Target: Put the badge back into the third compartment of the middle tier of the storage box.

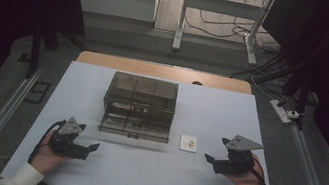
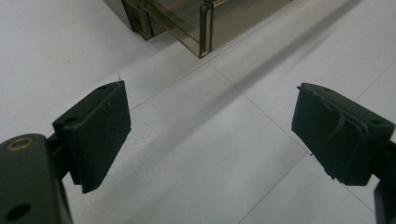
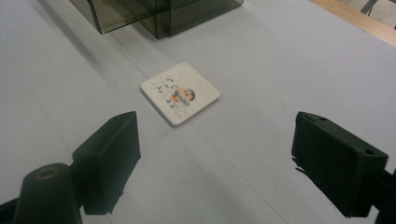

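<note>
Picture tile (image 3: 180,93) just ahead of right hand-held gripper (image 3: 212,163), untouched

I see the high view dim and grainy, dark at both sides, with the white table (image 1: 149,171) lit evenly. Between my left gripper (image 2: 210,135) fingertips a soft shadow band crosses the table; the near jaws look slightly blurred.

Smoky clear drawer box (image 1: 139,104), bottom drawer out; white picture tile (image 1: 188,143) just beside.
</note>
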`<state>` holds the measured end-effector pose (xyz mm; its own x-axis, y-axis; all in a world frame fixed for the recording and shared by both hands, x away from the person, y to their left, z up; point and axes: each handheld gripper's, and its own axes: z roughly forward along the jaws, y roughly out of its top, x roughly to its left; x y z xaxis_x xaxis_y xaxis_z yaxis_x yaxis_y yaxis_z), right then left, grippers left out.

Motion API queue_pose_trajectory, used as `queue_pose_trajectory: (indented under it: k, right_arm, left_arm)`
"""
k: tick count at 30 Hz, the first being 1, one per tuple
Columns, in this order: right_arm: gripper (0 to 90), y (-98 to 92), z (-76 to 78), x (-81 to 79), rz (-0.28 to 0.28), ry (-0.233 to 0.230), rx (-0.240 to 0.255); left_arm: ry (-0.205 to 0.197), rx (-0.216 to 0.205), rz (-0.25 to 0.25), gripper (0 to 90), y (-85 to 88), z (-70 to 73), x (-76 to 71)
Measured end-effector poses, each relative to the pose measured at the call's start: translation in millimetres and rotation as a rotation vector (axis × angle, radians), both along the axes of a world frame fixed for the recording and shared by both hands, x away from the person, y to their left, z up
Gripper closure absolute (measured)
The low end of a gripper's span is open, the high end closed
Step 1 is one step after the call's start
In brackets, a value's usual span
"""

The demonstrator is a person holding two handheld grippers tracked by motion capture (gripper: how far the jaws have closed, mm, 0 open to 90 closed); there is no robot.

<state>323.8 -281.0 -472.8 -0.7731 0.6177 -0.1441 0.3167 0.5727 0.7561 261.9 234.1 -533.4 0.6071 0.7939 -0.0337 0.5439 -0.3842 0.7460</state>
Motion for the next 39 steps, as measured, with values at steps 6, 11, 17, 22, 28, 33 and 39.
queue_pose_trajectory:
  k: [6,11,17,22,28,33,39]
  right_arm:
    - [15.7,8.7,1.9,6.0,0.017,0.007,-0.009]
    - [15.8,17.9,2.5,11.6,0.038,0.014,-0.025]
    - [15.7,25.5,5.8,17.3,0.055,0.015,-0.027]
    - [15.7,32.6,8.7,21.5,0.074,0.015,-0.031]
    - [15.7,37.9,9.3,24.4,0.100,0.029,-0.030]
    - [15.8,44.2,8.0,27.7,0.122,0.045,-0.039]
    - [15.7,52.5,6.0,32.1,0.145,0.064,-0.060]
  left_arm:
    - [-0.001,0.001,0.000,11.9,-0.1,0.1,-0.2]
    - [0.000,0.002,-0.001,12.0,-0.1,-0.1,0.0]
    - [0.001,0.001,-0.003,12.0,-0.1,-0.6,0.3]
    - [0.001,0.001,-0.003,12.0,0.1,-0.6,0.3]
    - [0.002,0.002,-0.004,12.0,0.1,-0.9,0.4]
    - [0.003,0.006,-0.006,12.0,-0.4,-1.2,0.4]
    - [0.002,0.005,-0.006,12.0,-0.2,-1.1,0.3]
